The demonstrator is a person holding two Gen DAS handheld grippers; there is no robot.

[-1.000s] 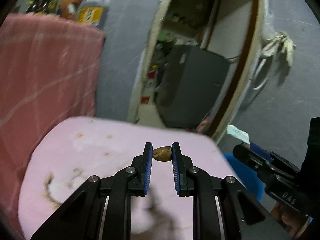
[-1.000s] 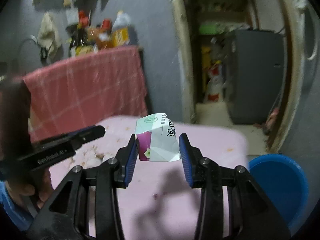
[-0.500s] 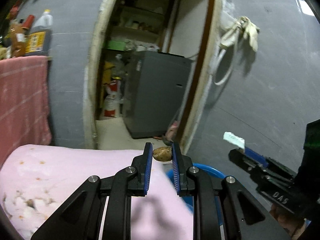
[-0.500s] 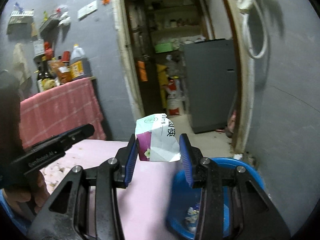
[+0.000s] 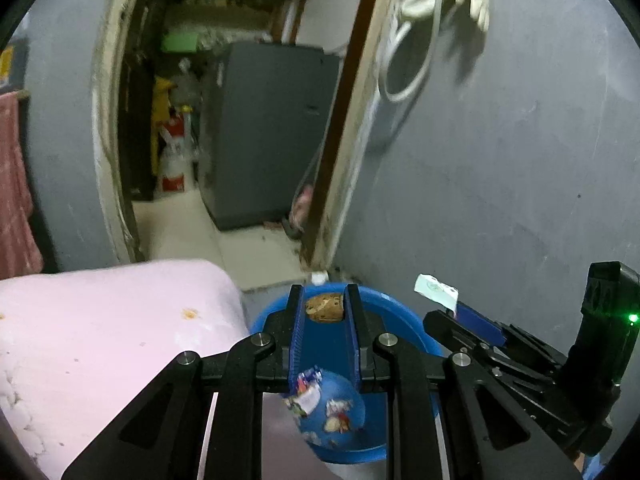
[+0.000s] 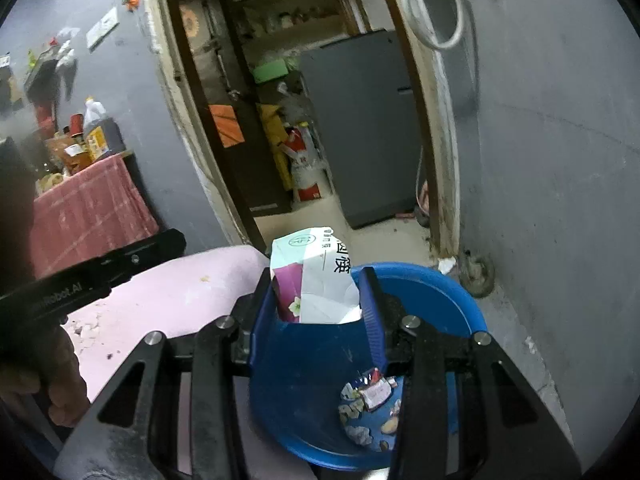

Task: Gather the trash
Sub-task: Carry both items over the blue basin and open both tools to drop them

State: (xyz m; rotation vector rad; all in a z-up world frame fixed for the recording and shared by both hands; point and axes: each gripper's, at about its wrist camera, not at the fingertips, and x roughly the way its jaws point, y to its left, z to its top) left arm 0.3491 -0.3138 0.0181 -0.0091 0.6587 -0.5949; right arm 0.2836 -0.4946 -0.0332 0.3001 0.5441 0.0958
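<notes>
I held my left gripper over the blue basin, its jaws narrow and clamped on a small brown nutshell-like scrap pinched at the very fingertips. My right gripper was just beside it, also above the basin, its pads pressed on a crumpled white and purple paper carton that stuck up between them. In the bottom of the basin lay a litter of wrappers and scraps. The pink-covered table stood just left of the basin, touching its rim or nearly so.
</notes>
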